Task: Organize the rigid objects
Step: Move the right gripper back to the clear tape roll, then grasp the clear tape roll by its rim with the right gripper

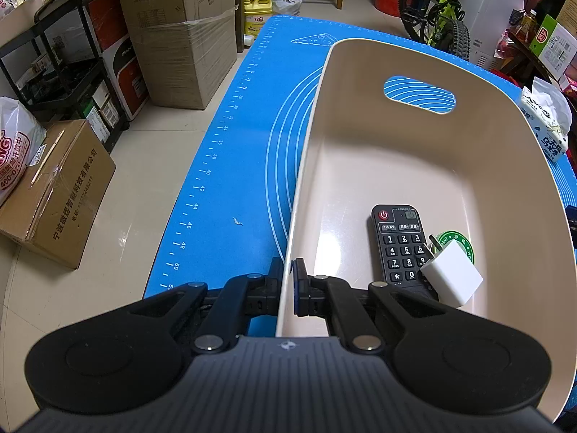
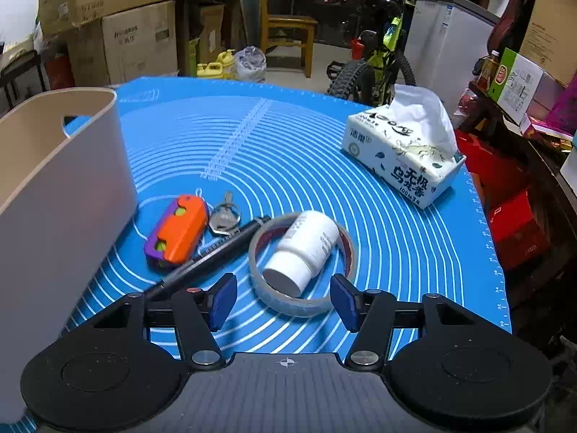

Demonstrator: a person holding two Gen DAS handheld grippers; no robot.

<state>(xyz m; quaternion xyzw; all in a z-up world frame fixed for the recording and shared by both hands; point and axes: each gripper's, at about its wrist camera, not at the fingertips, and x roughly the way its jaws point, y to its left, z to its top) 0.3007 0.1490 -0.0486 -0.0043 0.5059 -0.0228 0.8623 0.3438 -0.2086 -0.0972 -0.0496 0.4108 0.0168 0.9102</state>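
Observation:
My left gripper (image 1: 288,274) is shut on the near left wall of the beige bin (image 1: 360,166), one finger outside and one inside. In the bin lie a black remote (image 1: 398,241), a white plug adapter (image 1: 452,279) and a green-and-white round item (image 1: 458,240). My right gripper (image 2: 283,297) stands open just above the blue mat (image 2: 306,144), in front of a white pill bottle (image 2: 308,249) lying inside a clear tape roll (image 2: 301,305). Left of them lie a black pen (image 2: 212,258), a key (image 2: 223,216) and an orange-and-purple toy (image 2: 178,231), beside the bin (image 2: 61,187).
A tissue pack (image 2: 404,151) sits at the mat's far right. Around the table stand cardboard boxes (image 1: 180,36), a black shelf (image 1: 61,72), yellow jugs (image 1: 258,11), a bicycle (image 1: 440,11) and red crates (image 2: 512,223). The mat's left edge (image 1: 202,187) drops to the floor.

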